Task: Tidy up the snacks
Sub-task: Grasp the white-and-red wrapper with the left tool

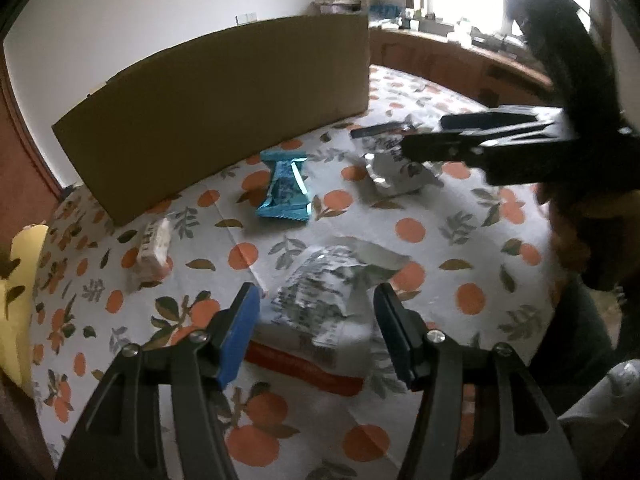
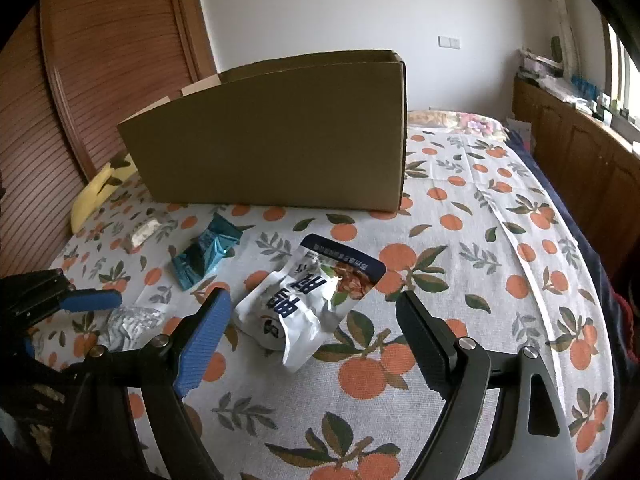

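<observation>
My left gripper is open, its fingers on either side of a crumpled silver snack pouch with a red lower edge; the pads stand clear of it. My right gripper is open around a white pouch with a dark blue top, not pressing it. That white pouch and the right gripper above it also show in the left wrist view. A teal packet and a small white packet lie near the cardboard box.
The orange-print cloth covers a bed. A yellow cushion lies at the box's left end. A wooden slatted door stands at the left, and wooden cabinets under a window run along the right.
</observation>
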A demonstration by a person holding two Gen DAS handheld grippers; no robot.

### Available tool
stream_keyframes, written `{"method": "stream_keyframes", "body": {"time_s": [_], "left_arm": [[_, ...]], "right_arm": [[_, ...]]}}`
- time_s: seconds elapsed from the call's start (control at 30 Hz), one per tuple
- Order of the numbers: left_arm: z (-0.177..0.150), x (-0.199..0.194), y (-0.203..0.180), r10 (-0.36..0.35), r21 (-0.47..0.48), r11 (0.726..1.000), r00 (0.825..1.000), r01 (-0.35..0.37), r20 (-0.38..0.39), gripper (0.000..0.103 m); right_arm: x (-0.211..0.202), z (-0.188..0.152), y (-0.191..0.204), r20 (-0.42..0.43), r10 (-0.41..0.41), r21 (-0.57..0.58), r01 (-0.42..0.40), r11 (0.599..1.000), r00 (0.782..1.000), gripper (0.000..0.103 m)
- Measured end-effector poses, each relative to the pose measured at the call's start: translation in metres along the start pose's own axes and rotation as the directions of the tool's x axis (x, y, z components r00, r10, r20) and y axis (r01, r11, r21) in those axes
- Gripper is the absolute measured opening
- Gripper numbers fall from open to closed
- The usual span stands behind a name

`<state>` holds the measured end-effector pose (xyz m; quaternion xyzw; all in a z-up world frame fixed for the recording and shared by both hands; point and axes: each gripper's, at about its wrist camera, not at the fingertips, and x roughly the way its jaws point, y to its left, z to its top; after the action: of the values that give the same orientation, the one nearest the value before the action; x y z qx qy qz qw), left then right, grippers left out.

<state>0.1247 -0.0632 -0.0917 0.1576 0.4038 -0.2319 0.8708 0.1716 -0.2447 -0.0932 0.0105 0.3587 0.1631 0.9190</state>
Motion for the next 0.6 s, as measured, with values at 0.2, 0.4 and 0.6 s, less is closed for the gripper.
{"method": "stream_keyframes", "body": {"time_s": [0.2,0.4,0.6], "left_arm": [[0.0061,0.0063,0.0081,-0.036,-0.032,0.999,0.999,0.036,-0.017,0.060],[0.0052,0.0059,0.0099,-0.055,-0.054,0.997,0.998,0.055,-0.012,0.055],[0.0023,0.0002,0.0014,-0.010,-0.027,1.000,1.000,0.010,0.000,0.044]], "right_arm": [[-0.0009,-0.0001,0.0013,0.006,-0.006,-0.010,0.006,1.000,1.000,0.086],[0.0008,-0.0004,0.0010,0.000,-0.001,-0.008,0.001,1.000,1.000,0.086],[0.0010,-0.0008,0.0018,0.004,-0.005,-0.010,0.005,1.000,1.000,0.086]]}}
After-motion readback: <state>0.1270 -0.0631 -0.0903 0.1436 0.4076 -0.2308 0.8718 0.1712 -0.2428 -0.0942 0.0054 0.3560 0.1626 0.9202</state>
